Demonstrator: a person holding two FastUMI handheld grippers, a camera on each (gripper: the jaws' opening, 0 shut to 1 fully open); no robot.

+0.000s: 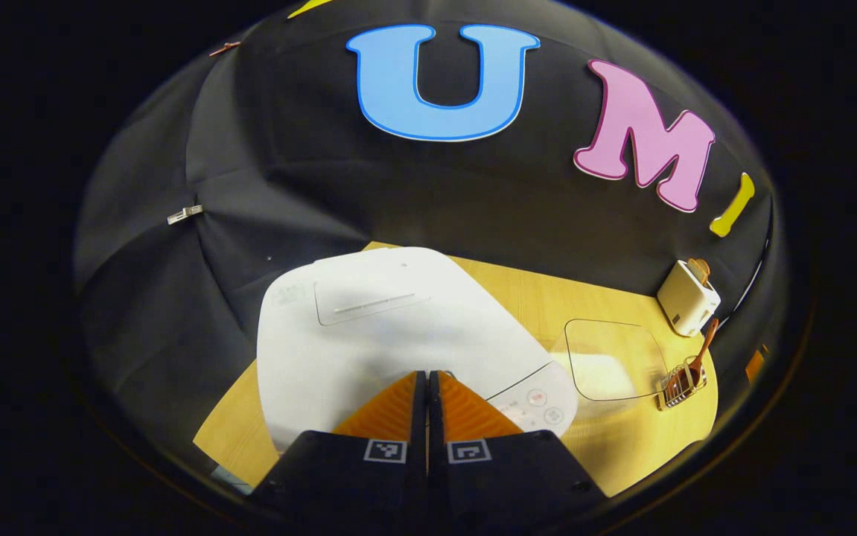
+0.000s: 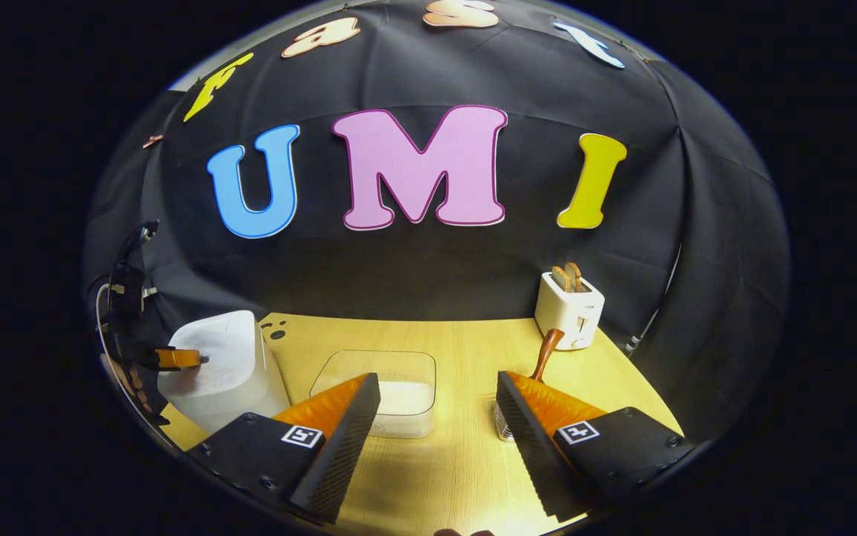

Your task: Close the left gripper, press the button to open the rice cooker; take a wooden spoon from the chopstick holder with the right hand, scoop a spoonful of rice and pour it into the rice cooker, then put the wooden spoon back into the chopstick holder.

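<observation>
White cooker (image 1: 398,335) lid down at frame centre, left tongs (image 1: 427,387) pressed together above it, likely to poke the button; right tongs (image 2: 437,402) spread, idle, spoon (image 2: 547,353) just beyond.

Black cloth wall (image 2: 428,283) wraps the booth at back and both sides, creased, hanging in folds. Small clip (image 1: 185,214) pinned on the cloth at left in the left gripper view. Light wooden surface (image 2: 465,342) runs up to the cloth, grain visible, bright glare patch near the front edge in the right gripper view. White toaster (image 2: 569,309) stands at the back right of the surface, just in front of the wall, a cable (image 2: 655,316) trailing beside it.
</observation>
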